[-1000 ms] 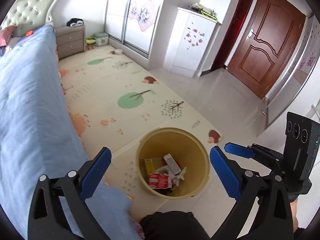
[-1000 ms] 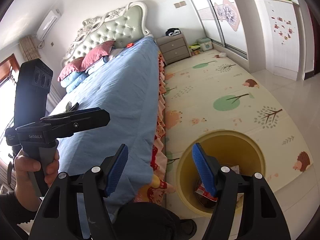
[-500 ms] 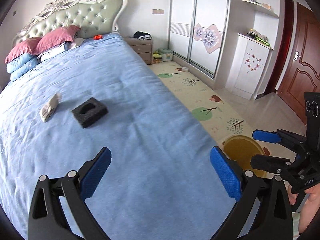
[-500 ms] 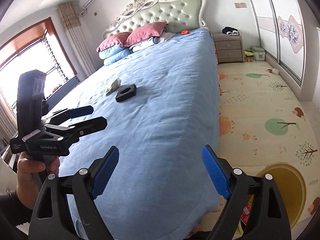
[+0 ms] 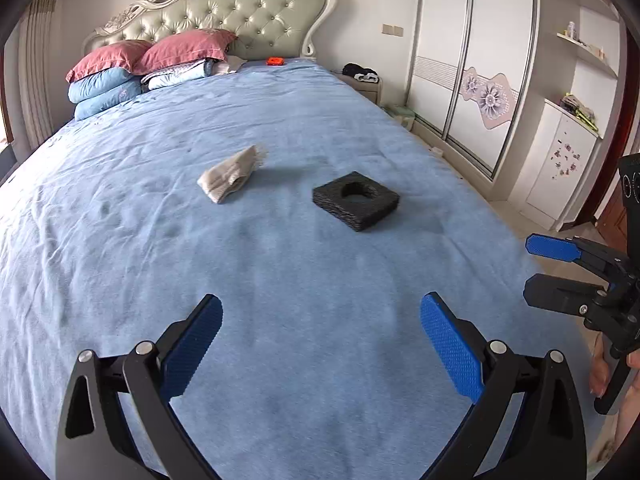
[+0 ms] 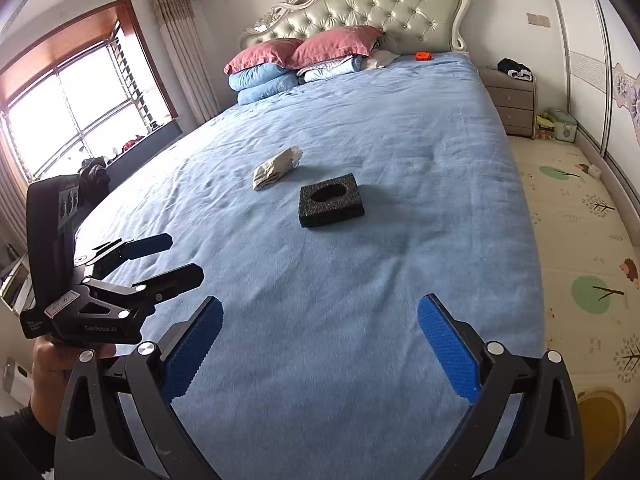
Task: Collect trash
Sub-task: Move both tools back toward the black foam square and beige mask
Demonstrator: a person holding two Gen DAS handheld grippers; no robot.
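Observation:
A black foam square with a round hole (image 5: 356, 201) lies on the blue bed (image 5: 280, 280); it also shows in the right wrist view (image 6: 331, 200). A crumpled beige cloth (image 5: 231, 175) lies to its left, also seen in the right wrist view (image 6: 277, 168). My left gripper (image 5: 320, 344) is open and empty above the near part of the bed. My right gripper (image 6: 320, 344) is open and empty too. The yellow trash bin (image 6: 600, 412) stands on the floor at the bed's right, mostly hidden.
Pink and blue pillows (image 5: 140, 64) and a small orange object (image 5: 275, 61) lie by the headboard. A nightstand (image 6: 514, 100) and sliding wardrobe (image 5: 472, 72) stand to the right. A patterned play mat (image 6: 580, 248) covers the floor. A window (image 6: 72, 104) is on the left.
Both grippers have swung up from the yellow bin on the floor to face the bed. The foam square and cloth have come closer and more central. Both grippers stay open.

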